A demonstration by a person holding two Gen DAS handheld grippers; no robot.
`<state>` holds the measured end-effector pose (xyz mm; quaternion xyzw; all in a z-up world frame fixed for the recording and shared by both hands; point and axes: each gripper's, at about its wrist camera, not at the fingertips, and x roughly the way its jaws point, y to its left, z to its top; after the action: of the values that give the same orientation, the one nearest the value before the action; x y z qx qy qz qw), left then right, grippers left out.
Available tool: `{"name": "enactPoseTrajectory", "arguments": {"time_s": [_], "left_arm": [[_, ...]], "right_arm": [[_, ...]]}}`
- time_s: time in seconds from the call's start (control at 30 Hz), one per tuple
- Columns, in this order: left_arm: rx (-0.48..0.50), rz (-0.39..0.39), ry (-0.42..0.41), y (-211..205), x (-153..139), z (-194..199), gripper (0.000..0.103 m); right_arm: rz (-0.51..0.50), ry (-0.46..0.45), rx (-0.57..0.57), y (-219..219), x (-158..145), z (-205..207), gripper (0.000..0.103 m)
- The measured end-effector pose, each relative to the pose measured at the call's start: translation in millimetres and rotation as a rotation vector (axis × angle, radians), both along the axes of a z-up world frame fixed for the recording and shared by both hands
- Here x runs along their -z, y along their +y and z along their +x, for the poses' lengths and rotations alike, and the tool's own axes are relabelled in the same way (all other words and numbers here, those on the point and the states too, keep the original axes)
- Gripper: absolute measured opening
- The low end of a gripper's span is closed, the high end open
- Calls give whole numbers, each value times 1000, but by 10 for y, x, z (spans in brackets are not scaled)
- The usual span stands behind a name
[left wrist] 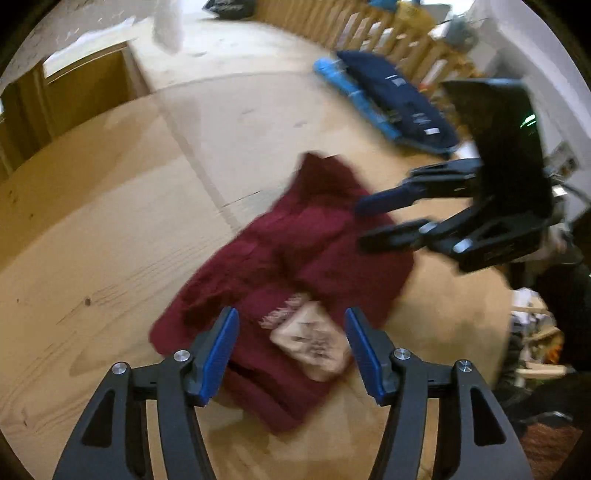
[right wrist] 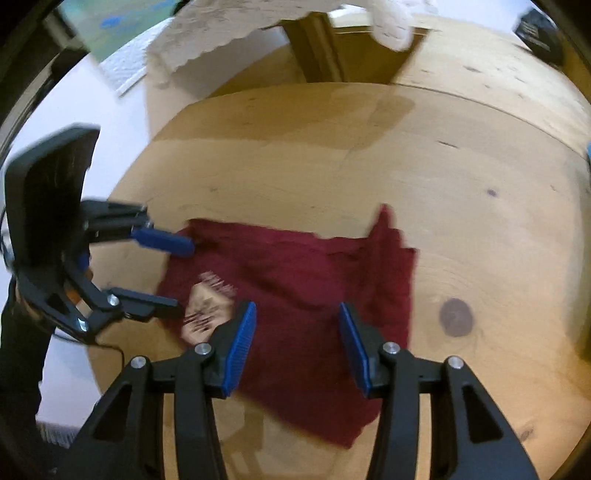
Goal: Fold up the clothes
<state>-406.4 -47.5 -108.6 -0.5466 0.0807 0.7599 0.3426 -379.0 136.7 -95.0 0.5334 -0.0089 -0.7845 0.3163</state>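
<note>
A maroon garment (left wrist: 295,258) lies crumpled and partly folded on the wooden table (left wrist: 110,258), a beige printed patch (left wrist: 314,343) showing on top. My left gripper (left wrist: 291,350) is open above the end with the patch and holds nothing. My right gripper (left wrist: 369,221) comes in from the right, open, its fingers over the garment's right edge. In the right wrist view the right gripper (right wrist: 297,343) hovers open over the maroon garment (right wrist: 303,273). There the left gripper (right wrist: 181,275) is open at the cloth's left edge, by the patch (right wrist: 207,314). Both views are blurred by motion.
A folded navy garment (left wrist: 399,99) and a blue item (left wrist: 351,88) lie at the table's far side by a wooden railing (left wrist: 369,33). White lace cloth (right wrist: 207,48) hangs above. The table's left edge (right wrist: 122,192) drops to a pale floor. A dark knot (right wrist: 456,317) marks the wood.
</note>
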Motion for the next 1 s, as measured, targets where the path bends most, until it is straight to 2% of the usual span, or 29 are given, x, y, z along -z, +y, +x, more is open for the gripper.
{"name": "enactPoseTrajectory", "arguments": {"time_s": [0.07, 0.1, 0.2, 0.3, 0.37, 0.47, 0.57, 0.67, 0.73, 0.77, 0.87, 1.0], "left_arm": [[-21, -9, 18, -64, -16, 14, 58], [-31, -13, 27, -95, -24, 21, 59], [-62, -26, 54, -191, -48, 41, 58], [-93, -39, 81, -286, -72, 62, 58], [-72, -3, 102, -189, -143, 92, 58], [-52, -18, 117, -13, -72, 65, 58], [-134, -49, 71, -99, 73, -26, 58], [-232, -81, 16, -226, 225, -126, 58], [-292, -41, -24, -345, 208, -114, 59], [-320, -14, -45, -409, 184, -98, 62], [-407, 70, -106, -602, 111, -50, 68], [-453, 87, -151, -535, 183, -44, 68]], "right_arm": [[5, -34, 70, 193, 166, -70, 43], [-14, -25, 86, 295, 183, -66, 43], [17, -46, 121, 440, 181, -28, 43], [-89, -30, 127, 510, 6, 58, 43], [-138, 5, 111, 474, -117, 111, 48], [-130, 5, 65, 244, -15, 103, 56], [-73, -50, 52, 149, 162, 60, 56], [-85, -59, 87, 277, 130, 46, 56], [-134, -47, 149, 494, 16, 57, 57], [-153, -41, 177, 604, -35, 56, 64], [-134, -48, 268, 861, -36, -23, 69], [-163, -165, 310, 891, 196, -157, 69]]}}
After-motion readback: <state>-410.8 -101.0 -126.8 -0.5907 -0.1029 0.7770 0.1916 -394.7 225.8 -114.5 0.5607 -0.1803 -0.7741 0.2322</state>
